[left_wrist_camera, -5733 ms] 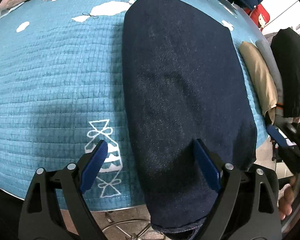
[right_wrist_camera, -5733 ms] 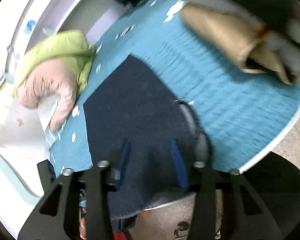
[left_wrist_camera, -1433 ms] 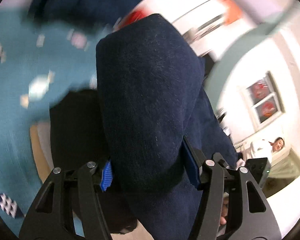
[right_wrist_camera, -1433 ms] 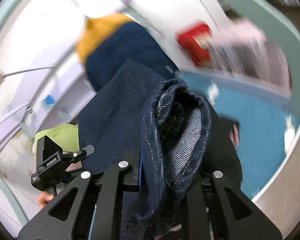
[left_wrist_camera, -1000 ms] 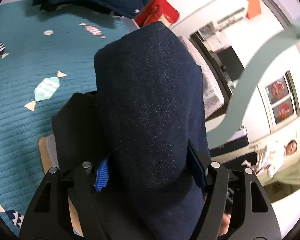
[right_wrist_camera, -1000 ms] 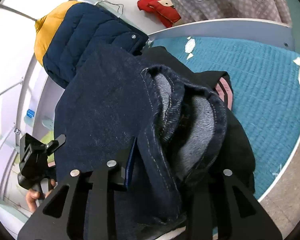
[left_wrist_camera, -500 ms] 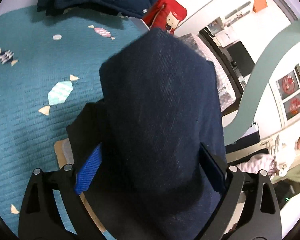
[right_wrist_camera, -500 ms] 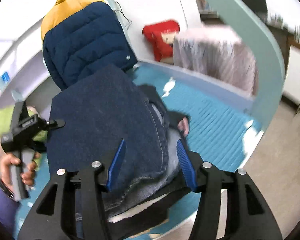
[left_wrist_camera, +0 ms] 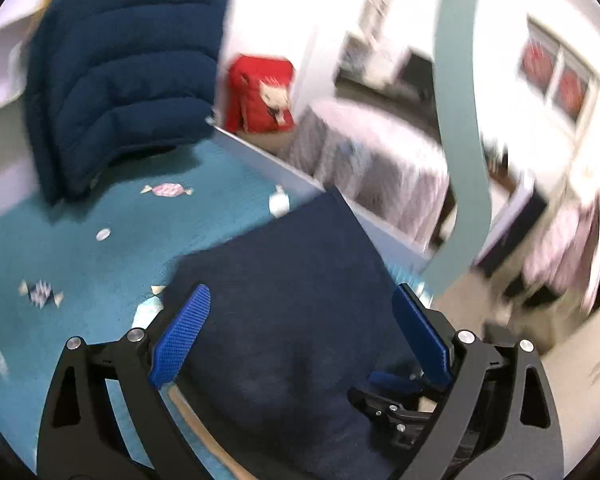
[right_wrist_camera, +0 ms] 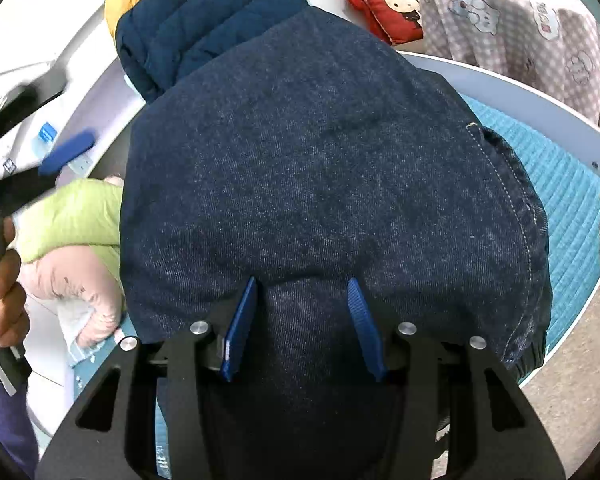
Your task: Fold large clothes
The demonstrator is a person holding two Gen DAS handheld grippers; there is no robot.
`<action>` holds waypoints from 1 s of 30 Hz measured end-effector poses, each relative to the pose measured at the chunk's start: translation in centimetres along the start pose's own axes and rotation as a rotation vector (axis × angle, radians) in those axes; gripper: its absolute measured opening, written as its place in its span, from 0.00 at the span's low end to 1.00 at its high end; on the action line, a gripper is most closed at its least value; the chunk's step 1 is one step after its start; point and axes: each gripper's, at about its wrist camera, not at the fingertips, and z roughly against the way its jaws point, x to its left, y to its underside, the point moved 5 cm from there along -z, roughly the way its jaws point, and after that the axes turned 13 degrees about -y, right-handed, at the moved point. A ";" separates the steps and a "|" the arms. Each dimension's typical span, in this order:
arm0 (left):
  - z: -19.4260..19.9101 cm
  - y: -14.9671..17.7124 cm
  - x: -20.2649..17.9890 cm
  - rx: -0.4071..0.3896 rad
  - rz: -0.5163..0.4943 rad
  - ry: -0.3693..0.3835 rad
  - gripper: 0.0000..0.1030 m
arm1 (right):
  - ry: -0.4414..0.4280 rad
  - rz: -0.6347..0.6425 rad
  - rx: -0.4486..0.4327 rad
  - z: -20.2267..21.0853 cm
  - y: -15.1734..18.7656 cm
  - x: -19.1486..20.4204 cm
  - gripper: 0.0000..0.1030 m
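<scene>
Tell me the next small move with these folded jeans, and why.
Probably open the right gripper and back it off. The left gripper is already wide open above the folded jeans, which look settled on the stack at the edge of the teal quilt, while the right one pinches a fold.

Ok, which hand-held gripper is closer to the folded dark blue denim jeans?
Right. The right hand-held gripper presses its fingers into the folded dark blue denim jeans; the left hand-held gripper hovers open above them.
</scene>
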 end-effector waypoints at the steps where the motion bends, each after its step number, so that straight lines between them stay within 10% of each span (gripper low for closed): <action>1: -1.9 0.3 -0.7 0.055 -0.044 -0.042 0.90 | -0.002 0.001 0.002 -0.1 0.1 0.2 0.45; 8: -10.0 2.1 -0.1 0.205 -0.221 -0.232 0.90 | -0.010 -0.001 -0.023 -1.8 -0.8 -0.1 0.45; 30: -17.2 2.5 7.7 0.234 -0.047 -0.278 0.90 | 0.056 0.060 0.004 -8.5 -4.0 0.9 0.44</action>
